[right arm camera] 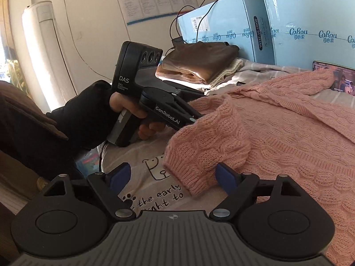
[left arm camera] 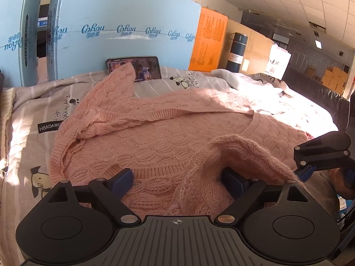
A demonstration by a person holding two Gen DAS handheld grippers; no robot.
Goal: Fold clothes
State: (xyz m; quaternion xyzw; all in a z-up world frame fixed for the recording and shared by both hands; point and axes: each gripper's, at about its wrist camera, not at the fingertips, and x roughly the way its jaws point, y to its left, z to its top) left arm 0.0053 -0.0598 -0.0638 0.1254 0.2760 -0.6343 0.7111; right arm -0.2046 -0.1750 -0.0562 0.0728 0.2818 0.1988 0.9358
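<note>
Lying: pink cable-knit sweater [left arm camera: 168,133] spread on grey printed bedsheet [left arm camera: 31,119].
Handling: soft, light, stretchy, fuzzy; likely snags.
Hold: ribbed cuff [right arm camera: 195,184] or hem.
Left gripper [left arm camera: 177,180]: jaws wide, knit between, unpinched.
Right gripper [right arm camera: 173,176]: jaws wide around cuff.

Your left gripper [right arm camera: 195,116] is matte black with a boxy grey-faced handle marked "DAS" and white "GenRobot.AI" lettering along its side; three round lenses sit above that lettering. Your left hand [right arm camera: 131,110] wears a black sleeve. Your right gripper [right arm camera: 170,177] has blue pads [right arm camera: 225,177], silver pivot screws and a ribbed grey base.
</note>
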